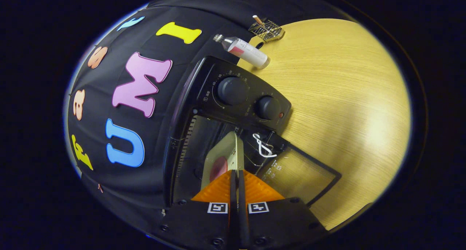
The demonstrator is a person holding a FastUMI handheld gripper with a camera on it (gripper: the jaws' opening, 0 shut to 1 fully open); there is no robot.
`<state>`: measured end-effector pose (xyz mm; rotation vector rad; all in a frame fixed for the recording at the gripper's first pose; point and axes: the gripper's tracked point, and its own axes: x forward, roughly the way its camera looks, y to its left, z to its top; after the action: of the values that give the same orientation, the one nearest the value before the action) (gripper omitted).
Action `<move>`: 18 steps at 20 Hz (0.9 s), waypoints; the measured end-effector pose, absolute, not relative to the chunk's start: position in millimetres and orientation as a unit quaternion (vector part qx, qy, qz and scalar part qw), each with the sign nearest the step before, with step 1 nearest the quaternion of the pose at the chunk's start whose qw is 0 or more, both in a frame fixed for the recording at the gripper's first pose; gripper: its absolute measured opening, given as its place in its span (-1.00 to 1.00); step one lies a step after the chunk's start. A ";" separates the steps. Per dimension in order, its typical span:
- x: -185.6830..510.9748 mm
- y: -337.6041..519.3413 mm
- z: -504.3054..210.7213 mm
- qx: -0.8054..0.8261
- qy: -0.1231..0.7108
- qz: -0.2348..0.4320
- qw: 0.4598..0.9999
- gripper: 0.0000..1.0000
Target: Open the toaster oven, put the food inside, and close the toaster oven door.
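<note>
Gripper view: tool (236, 177) clamped on food (222, 159), hiding its near end, inside toaster oven (204, 97).

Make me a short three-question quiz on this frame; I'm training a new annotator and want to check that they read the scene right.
1. True or false: the toaster oven door is open.
2. What does the gripper hold? A) the bottle B) a flat slice of food C) a knob
3. Fill in: beyond the oven, a bottle lies on the ____.

Key:
1. True; the door is swung out.
2. B; both fingers pinch the slice, which reaches into the oven's mouth.
3. Table, near a wire rack.
</note>
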<state>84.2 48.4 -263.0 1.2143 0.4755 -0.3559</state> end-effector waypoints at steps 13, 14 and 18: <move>107.7 75.1 -273.7 0.585 0.227 -0.168 0.760 -0.63; 104.0 79.1 -269.6 0.584 0.229 -0.162 0.762 -0.36; 79.8 85.5 -255.7 0.556 0.240 -0.145 0.783 0.93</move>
<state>79.8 85.5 -255.7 1.2000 0.5181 -0.3127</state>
